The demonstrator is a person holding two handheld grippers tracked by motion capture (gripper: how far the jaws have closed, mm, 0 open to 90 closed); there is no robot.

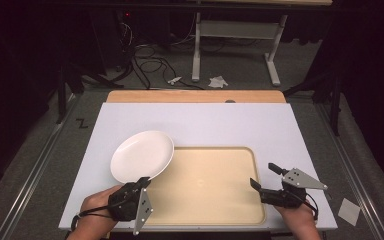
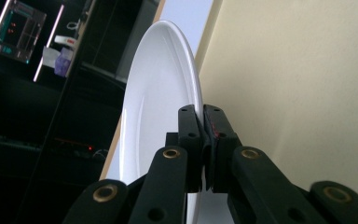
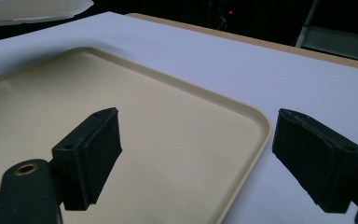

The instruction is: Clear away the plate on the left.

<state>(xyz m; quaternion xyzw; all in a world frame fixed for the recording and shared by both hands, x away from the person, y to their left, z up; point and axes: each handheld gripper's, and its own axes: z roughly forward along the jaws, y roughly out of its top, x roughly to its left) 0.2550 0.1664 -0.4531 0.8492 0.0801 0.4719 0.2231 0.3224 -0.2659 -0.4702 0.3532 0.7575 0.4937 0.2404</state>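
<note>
So your left gripper (image 1: 141, 184) was clamped on the near rim of the white plate (image 1: 142, 156), jaws pinched tight on the edge; the left gripper view showed the pads (image 2: 192, 135) sandwiching the rim with the plate (image 2: 161, 98) rising away from them. The plate was off the table, tilted, hanging over the far-left corner of the beige tray (image 1: 215, 187) and the white tabletop (image 1: 260, 127) beside it. The relation that mattered: the tray's open floor lay to the right of and nearer than the plate's centre, so from the gripper the plate extended away and left while the target spread out to the right. Your grip was at the plate's near edge, so the whole disc cantilevered beyond the jaws, and my read was that any lowering would bring the far rim down first unless you levelled the wrist. Your right gripper (image 1: 265, 176) sat at the tray's right edge, jaws wide apart and holding nothing; in the right gripper view its pads (image 3: 95, 149) straddled the tray's rounded corner (image 3: 256, 123), with the plate (image 3: 32, 9) just visible at the top left. It stood well apart from the plate, so the left hand was clearly the nearer one and owned the placement. I'd judge a shift right and toward you, then down.
</note>
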